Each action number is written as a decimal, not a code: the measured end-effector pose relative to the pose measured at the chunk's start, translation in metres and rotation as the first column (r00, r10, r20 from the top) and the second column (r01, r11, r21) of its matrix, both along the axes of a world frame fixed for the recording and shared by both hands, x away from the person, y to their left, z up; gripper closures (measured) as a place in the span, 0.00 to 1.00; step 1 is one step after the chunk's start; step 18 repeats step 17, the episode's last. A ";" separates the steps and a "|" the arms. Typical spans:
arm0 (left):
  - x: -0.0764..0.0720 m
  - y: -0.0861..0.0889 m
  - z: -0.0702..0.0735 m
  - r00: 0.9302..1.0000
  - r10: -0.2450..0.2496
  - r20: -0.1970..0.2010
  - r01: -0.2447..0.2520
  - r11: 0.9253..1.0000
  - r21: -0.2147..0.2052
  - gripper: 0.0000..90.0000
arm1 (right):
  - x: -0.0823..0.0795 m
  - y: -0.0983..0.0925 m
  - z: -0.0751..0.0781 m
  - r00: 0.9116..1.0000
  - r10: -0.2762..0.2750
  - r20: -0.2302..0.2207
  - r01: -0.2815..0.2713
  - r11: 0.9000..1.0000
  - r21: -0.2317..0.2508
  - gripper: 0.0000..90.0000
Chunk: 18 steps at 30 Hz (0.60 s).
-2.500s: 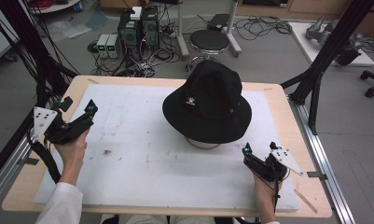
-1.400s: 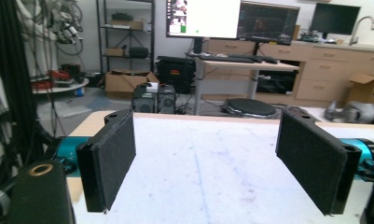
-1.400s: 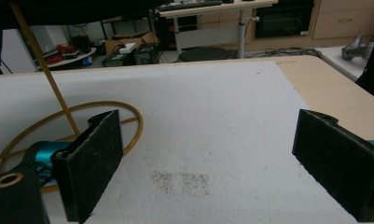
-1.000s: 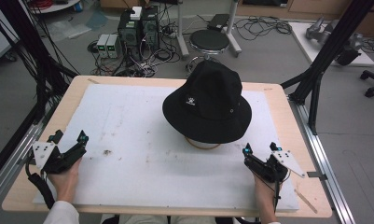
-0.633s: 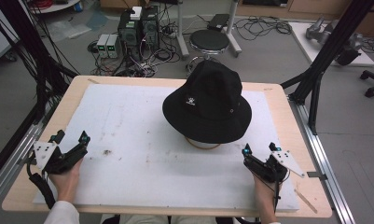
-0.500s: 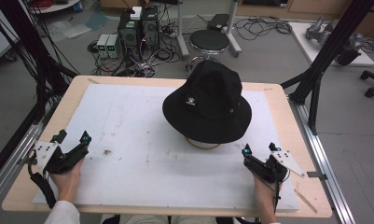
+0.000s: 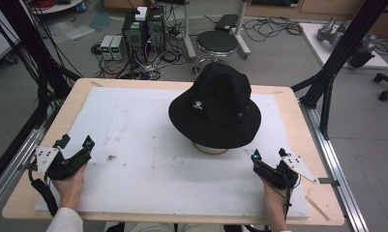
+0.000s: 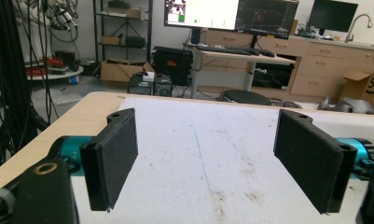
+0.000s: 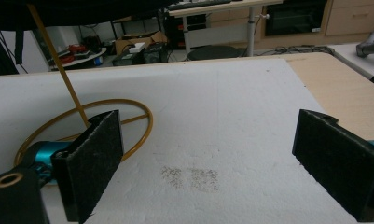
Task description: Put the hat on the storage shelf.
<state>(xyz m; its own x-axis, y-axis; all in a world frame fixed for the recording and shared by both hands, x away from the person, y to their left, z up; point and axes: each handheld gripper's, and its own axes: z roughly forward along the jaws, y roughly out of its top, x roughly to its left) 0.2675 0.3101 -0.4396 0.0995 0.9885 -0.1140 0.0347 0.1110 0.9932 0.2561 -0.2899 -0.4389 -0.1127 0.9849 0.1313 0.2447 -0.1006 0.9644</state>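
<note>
Left gripper [image 7: 75, 143], lower left of the high view: jaws wide apart, holding nothing, low over the white mat [image 7: 148, 159]. Right gripper [image 7: 268, 155], lower right: jaws likewise spread, empty. Black bucket hat [image 7: 216, 106], centre of frame, upright on a gold wire stand [image 9: 128, 122], crown up, brim down, white emblem toward the lower left; roughly round, no clear long axis. Stool [image 7: 217, 42] and electronics boxes [image 7: 133, 34] beyond the table's [image 7: 307, 140] far edge.

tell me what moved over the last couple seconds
The left gripper came back toward the person and down to the table's near left edge, fingers open and holding nothing. The right gripper, the black hat and its gold stand stayed put.
</note>
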 end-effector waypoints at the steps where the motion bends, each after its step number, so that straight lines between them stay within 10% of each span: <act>1: 0.000 0.000 0.000 1.000 0.002 0.000 -0.002 1.000 -0.001 0.24 | 0.000 0.000 0.000 1.000 0.000 0.001 0.000 1.000 -0.001 0.09; 18: 0.000 -0.001 -0.001 1.000 -0.009 -0.008 0.009 1.000 -0.008 0.24 | 0.001 0.000 -0.001 1.000 0.005 -0.011 -0.005 1.000 -0.002 0.09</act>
